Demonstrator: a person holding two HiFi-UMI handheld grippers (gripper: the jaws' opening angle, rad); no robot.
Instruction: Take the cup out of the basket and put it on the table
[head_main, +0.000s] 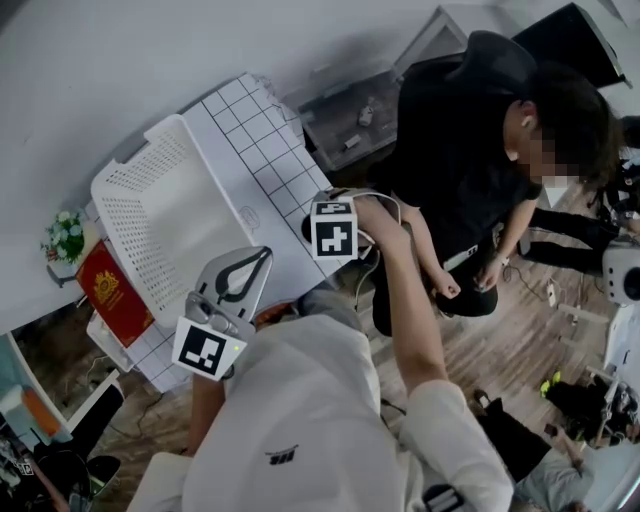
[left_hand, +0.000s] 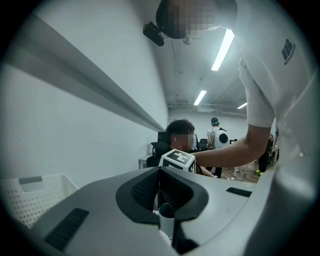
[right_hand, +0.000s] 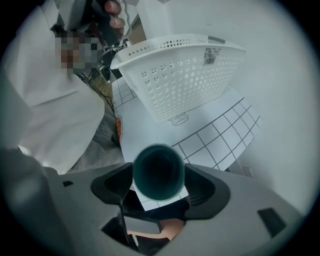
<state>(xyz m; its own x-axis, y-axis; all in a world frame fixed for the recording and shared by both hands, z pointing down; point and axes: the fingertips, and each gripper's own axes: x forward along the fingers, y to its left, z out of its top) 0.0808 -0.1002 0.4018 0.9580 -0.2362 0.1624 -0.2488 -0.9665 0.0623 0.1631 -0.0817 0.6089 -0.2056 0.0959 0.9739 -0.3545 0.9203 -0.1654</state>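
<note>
A dark teal cup (right_hand: 158, 170) sits between the jaws of my right gripper (right_hand: 158, 176), mouth toward the camera, and both pads press its sides. It hangs over the gridded white sheet (right_hand: 215, 135) on the table, near the sheet's edge. In front of it stands the white perforated basket (right_hand: 175, 75), with nothing showing inside. In the head view the basket (head_main: 170, 220) lies left of the right gripper (head_main: 316, 226), whose marker cube hides most of the cup. My left gripper (head_main: 262, 254) is held near the basket's front corner, its jaws together and empty, and it (left_hand: 160, 187) points up into the room.
A person in black (head_main: 470, 130) sits just beyond the table's right end, close to my right arm. A red booklet (head_main: 112, 295) and a small flower pot (head_main: 65, 238) lie left of the basket. Bags and cables litter the wooden floor (head_main: 520, 330) at right.
</note>
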